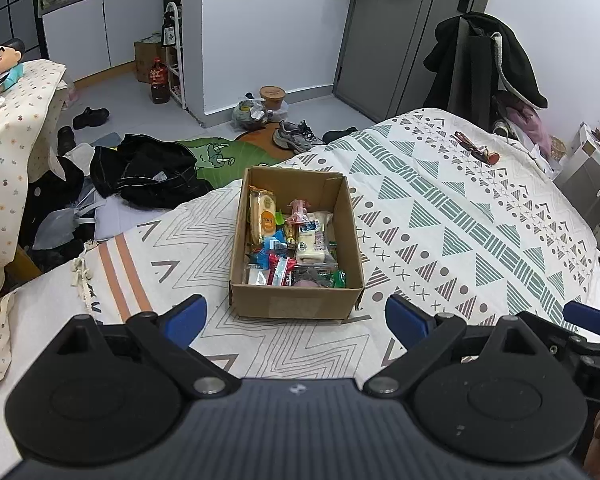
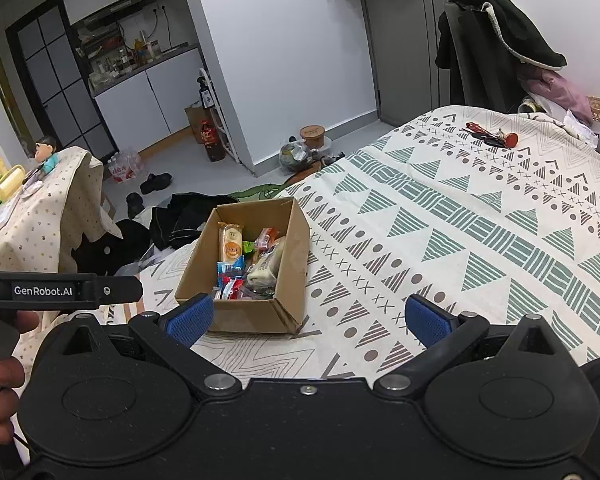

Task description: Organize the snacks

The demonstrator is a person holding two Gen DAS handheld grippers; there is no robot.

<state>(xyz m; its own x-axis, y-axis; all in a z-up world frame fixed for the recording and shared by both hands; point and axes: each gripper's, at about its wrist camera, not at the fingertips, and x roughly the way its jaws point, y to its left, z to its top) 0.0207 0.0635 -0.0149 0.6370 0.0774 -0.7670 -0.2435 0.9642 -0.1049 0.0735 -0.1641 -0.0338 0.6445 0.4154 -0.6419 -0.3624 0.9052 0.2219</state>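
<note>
A cardboard box [image 1: 296, 300] on the bed [image 1: 439, 216] held mixed wrapped snacks [image 1: 290, 244], labels unreadable. Both the left hand-held gripper [image 1: 296, 316] and right hand-held gripper [image 2: 309, 318] hovered spread, empty.

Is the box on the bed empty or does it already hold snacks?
It holds snacks: the open box shows wrapped packets across its floor.

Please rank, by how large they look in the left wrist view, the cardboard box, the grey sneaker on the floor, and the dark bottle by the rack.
1. Cardboard box, clearly largest, though also nearest.
2 and 3. Grey sneaker and dark bottle look about alike; both are farther off, so unranked.
</note>
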